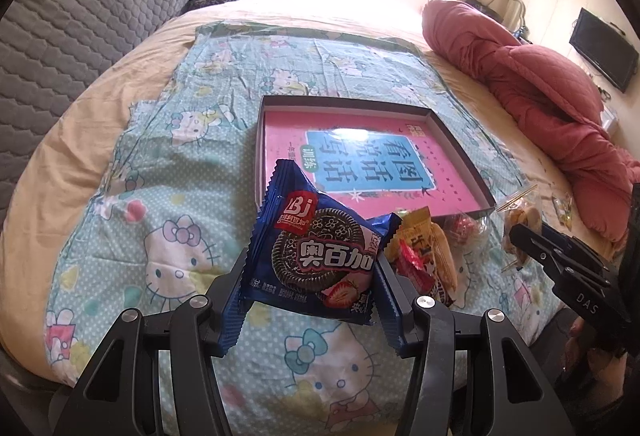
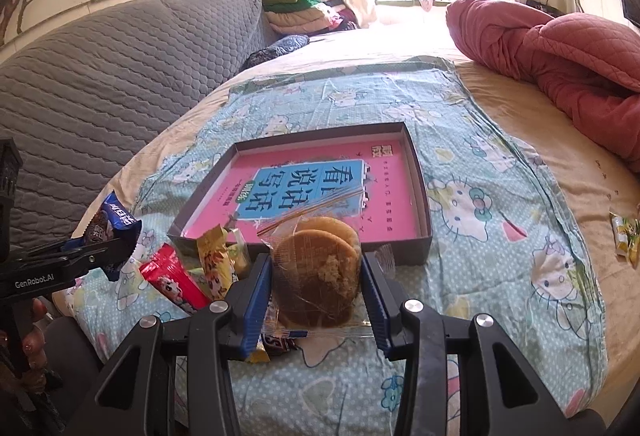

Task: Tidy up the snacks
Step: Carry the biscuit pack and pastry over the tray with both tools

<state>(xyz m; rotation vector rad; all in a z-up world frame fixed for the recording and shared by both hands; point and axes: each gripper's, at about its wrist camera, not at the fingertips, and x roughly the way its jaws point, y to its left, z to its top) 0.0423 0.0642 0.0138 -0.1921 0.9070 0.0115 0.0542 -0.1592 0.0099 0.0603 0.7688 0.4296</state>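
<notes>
**Both grippers loaded, held above the bedspread near the tray**

Left gripper (image 1: 310, 288): jaws part-way apart and clamped on a dark blue foil packet printed with a chocolate sandwich biscuit (image 1: 316, 252). The pads press the packet's two side edges, so its printed face looks at the wrist camera. The packet is roughly square, with no strong long axis. It sits tilted, one crimped corner up and away toward the tray, the lower seam hanging just below the pads. An edge grip like this likely keeps the flat face free, so it can be laid down flat.

Right gripper (image 2: 316, 280): jaws narrower, clamped on a clear plastic bag holding two round brown cakes (image 2: 320, 268). The pads press opposite edges of the discs. The cakes stand nearly on edge, flat faces toward the camera, overlapping. The bag's gathered neck points up and away, toward the tray.

Target, by my reading: the shallow dark cardboard box-lid tray with a pink printed sheet lining it (image 2: 420, 188). It lies flat on the pale blue cat-print bedspread (image 2: 500, 236), just beyond both loads, and holds no snacks yet.

Remaining pile: a red wrapper (image 2: 172, 280) and a yellow wrapper (image 2: 214, 260) lie on the bedspread between the grippers, near the tray's near wall. One small yellow-green packet (image 2: 624, 236) lies well apart on the beige sheet.

Judgement: neither item is placed yet.
</notes>
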